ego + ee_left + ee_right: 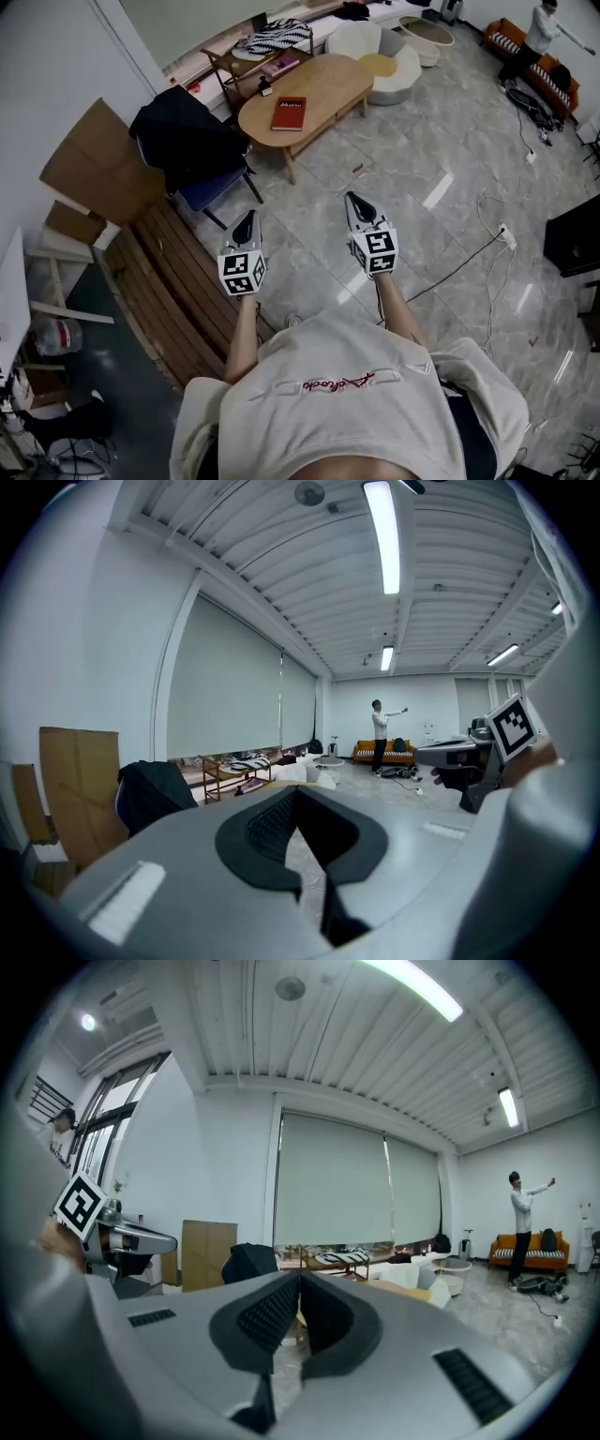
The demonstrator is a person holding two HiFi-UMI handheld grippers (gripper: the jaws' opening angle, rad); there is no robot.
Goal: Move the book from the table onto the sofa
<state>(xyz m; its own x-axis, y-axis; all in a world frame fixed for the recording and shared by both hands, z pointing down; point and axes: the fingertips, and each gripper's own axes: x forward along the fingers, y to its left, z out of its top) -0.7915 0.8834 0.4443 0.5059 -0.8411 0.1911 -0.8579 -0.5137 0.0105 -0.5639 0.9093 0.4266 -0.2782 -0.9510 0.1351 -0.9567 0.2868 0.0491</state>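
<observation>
A red book lies flat on the oval wooden table at the far side of the room. A white sofa with a yellow cushion stands just beyond the table. My left gripper and right gripper are held side by side over the tiled floor, well short of the table, both pointing toward it. Both are shut with nothing in them. In the left gripper view the jaws meet at the tips, and so do those in the right gripper view.
A chair draped with a black jacket stands left of the path to the table. Wooden slats and cardboard lie along the left wall. Cables trail over the floor at right. A person stands by an orange sofa.
</observation>
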